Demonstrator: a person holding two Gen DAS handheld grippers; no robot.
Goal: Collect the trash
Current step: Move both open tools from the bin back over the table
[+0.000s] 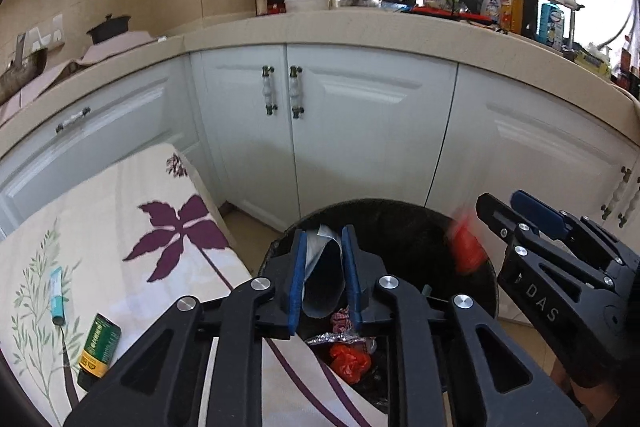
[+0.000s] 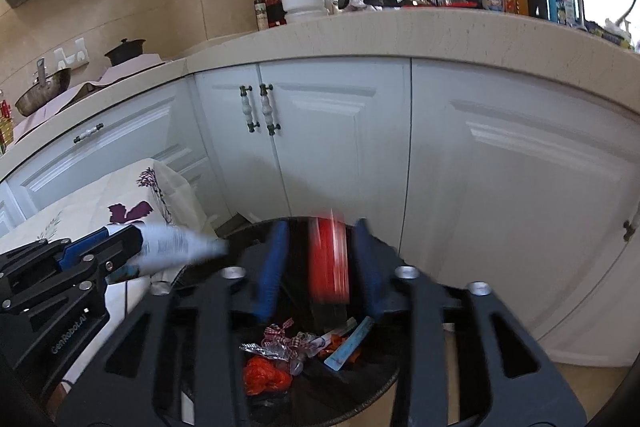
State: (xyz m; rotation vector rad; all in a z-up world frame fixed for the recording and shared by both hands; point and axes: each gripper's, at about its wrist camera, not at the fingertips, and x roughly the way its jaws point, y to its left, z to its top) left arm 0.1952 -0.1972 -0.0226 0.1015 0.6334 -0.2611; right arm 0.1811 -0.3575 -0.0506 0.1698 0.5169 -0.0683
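Observation:
A black trash bin [image 1: 400,207] stands on the floor below both grippers and holds a red bag [image 2: 264,375], foil and several scraps. A curled silver-white wrapper [image 1: 320,287] sits loosely between the blue pads of my left gripper [image 1: 324,233], which is open over the bin's left side. From the right wrist the same wrapper [image 2: 176,243] looks blurred as it sticks out of the left gripper [image 2: 132,239]. My right gripper [image 2: 322,225] is open. A blurred red packet [image 2: 328,263] hangs between its pads with a gap on each side, above the bin; the left wrist view shows this red packet [image 1: 466,247] just off the right gripper [image 1: 500,198].
A table with a flower-print cloth [image 1: 120,227] stands to the left of the bin, carrying a teal tube [image 1: 57,295] and a green-and-yellow box [image 1: 98,347]. White cabinets [image 1: 360,131] under a beige counter [image 1: 360,31] close off the far side.

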